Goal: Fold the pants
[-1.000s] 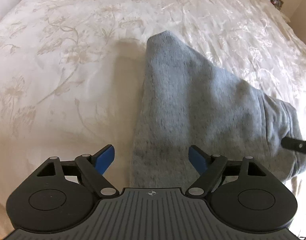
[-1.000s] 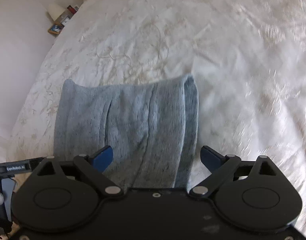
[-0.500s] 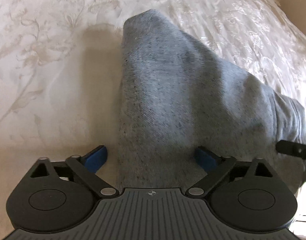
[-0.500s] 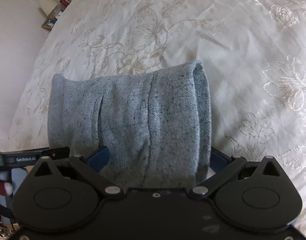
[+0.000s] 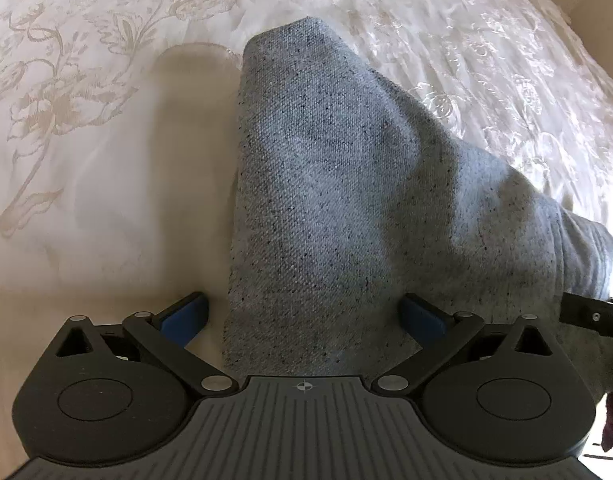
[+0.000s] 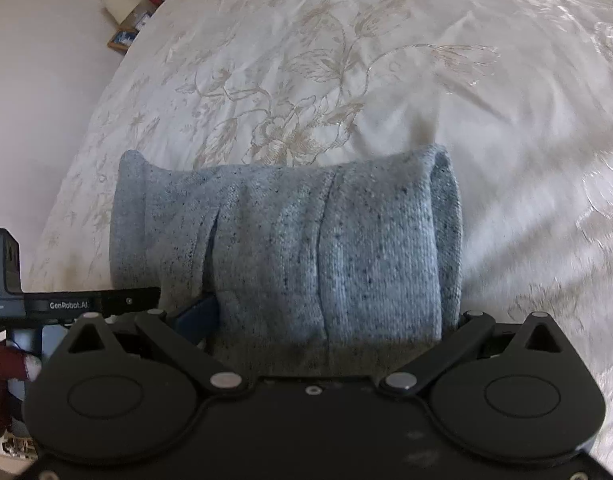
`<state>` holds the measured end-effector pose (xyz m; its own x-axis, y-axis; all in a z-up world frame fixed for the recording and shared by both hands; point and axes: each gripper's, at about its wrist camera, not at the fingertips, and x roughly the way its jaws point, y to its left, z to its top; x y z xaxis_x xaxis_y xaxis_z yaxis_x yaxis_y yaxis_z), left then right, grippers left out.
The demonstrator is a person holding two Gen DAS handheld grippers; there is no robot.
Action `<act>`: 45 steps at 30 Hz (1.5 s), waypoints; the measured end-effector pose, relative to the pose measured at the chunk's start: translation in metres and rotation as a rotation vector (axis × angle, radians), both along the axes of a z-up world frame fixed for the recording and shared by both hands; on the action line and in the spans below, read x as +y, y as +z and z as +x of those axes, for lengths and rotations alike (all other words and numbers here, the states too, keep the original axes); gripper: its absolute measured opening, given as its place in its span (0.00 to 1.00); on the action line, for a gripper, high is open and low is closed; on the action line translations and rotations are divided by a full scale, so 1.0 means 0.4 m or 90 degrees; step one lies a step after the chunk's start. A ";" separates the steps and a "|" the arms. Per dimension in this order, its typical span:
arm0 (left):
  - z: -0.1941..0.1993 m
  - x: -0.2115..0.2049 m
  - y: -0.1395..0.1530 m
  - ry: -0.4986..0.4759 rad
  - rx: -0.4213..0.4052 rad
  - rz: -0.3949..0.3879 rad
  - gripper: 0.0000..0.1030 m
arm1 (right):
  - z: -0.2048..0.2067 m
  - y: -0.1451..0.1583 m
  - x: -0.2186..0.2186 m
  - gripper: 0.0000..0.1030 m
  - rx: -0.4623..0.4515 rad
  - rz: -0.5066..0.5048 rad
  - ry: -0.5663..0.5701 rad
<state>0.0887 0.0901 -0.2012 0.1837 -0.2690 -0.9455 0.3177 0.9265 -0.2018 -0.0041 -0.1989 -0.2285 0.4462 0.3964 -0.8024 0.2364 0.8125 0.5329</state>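
The grey knit pants (image 5: 346,200) lie folded into a thick bundle on the white bed. In the left wrist view my left gripper (image 5: 304,316) is open, its blue pads either side of the bundle's near left edge, the cloth between them. In the right wrist view the pants (image 6: 306,248) fill the space between the fingers of my right gripper (image 6: 326,320), which is open around the bundle's near edge. Its right fingertip is hidden behind the cloth. The left gripper's body (image 6: 66,304) shows at the left.
The bed cover (image 5: 86,100) is white with a beige floral pattern and spreads all around the pants. A bedside shelf with small items (image 6: 130,28) stands past the bed's far left corner. The right gripper's tip (image 5: 590,314) shows at the right edge.
Both grippers have moved forward and down onto the pants. The bundle now sits between each pair of open fingers. The pants have kept their shape.
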 end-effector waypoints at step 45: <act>0.055 -0.084 0.335 0.010 -0.262 0.063 0.28 | 0.185 0.339 -0.065 0.69 -0.074 -0.250 -0.104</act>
